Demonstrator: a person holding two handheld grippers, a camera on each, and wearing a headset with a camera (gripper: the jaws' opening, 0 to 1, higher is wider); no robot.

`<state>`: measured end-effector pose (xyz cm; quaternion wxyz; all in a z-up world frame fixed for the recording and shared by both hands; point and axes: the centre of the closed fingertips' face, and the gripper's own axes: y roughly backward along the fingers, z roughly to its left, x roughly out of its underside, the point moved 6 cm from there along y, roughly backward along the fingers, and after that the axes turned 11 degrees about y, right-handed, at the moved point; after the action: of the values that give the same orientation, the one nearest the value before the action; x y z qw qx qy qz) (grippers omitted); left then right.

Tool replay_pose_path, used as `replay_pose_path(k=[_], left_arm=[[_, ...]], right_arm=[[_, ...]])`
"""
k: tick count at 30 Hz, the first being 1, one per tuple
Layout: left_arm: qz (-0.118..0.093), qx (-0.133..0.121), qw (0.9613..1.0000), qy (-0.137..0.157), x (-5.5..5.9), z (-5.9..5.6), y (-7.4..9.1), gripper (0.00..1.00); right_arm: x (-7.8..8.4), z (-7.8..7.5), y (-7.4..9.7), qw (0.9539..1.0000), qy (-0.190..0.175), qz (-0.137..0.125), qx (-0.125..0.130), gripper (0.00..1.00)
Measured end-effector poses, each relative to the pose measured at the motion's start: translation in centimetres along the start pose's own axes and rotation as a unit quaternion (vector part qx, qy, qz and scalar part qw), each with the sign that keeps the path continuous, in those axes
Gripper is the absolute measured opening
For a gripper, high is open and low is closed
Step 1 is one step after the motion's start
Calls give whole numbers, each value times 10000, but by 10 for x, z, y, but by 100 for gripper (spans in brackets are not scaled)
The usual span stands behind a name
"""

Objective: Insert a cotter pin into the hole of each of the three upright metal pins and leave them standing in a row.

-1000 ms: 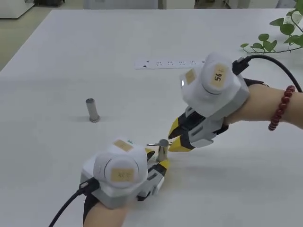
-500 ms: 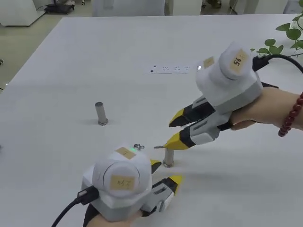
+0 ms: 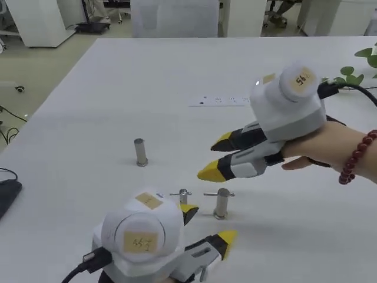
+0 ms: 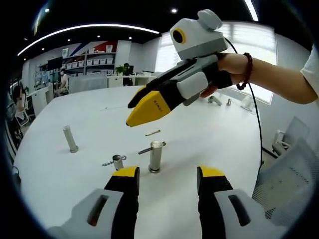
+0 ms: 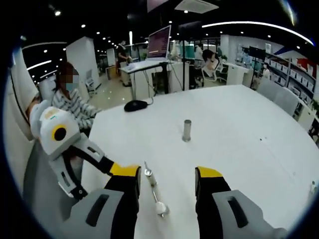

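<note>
Three metal pins stand on the white table point(image 3: 118, 76). A bare pin point(image 3: 140, 152) point(image 4: 70, 138) point(image 5: 187, 130) stands apart at the left. Two pins point(image 3: 183, 196) point(image 3: 221, 203) stand close together, each with a cotter pin through its top; they show again in the left gripper view point(image 4: 118, 161) point(image 4: 156, 156). My left gripper point(image 3: 207, 225) point(image 4: 168, 174) is open and empty just short of that pair. My right gripper point(image 3: 215, 157) point(image 5: 167, 174) hovers open and empty above them, with both pin tops point(image 5: 148, 172) point(image 5: 160, 208) between its jaws.
One loose cotter pin point(image 4: 152, 133) lies beyond the pair. A white power strip point(image 3: 221, 100) lies further back, and plant leaves point(image 3: 359, 59) reach in at the right. A dark object point(image 3: 6, 194) sits at the left table edge. A person sits behind a mouse point(image 5: 134, 105).
The right gripper has lifted up and away from the pin, leaving a cotter pin through it. The left gripper has let go of that pin and drawn back. The camera has shifted.
</note>
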<state>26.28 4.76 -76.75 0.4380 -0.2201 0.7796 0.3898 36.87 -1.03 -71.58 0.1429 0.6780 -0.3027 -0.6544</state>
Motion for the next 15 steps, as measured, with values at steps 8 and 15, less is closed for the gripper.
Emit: replay_pose_path(k=[8,15], left_arm=[[-307,-156,9994,-7,-9,3,18,53],[-390,-233,9990,12,-9,7,28,62]], right_arm=[[-16,-12,-22,9987,-181,-421,215,46],[-18,-21,-45,9977,-235,-583,250,46]])
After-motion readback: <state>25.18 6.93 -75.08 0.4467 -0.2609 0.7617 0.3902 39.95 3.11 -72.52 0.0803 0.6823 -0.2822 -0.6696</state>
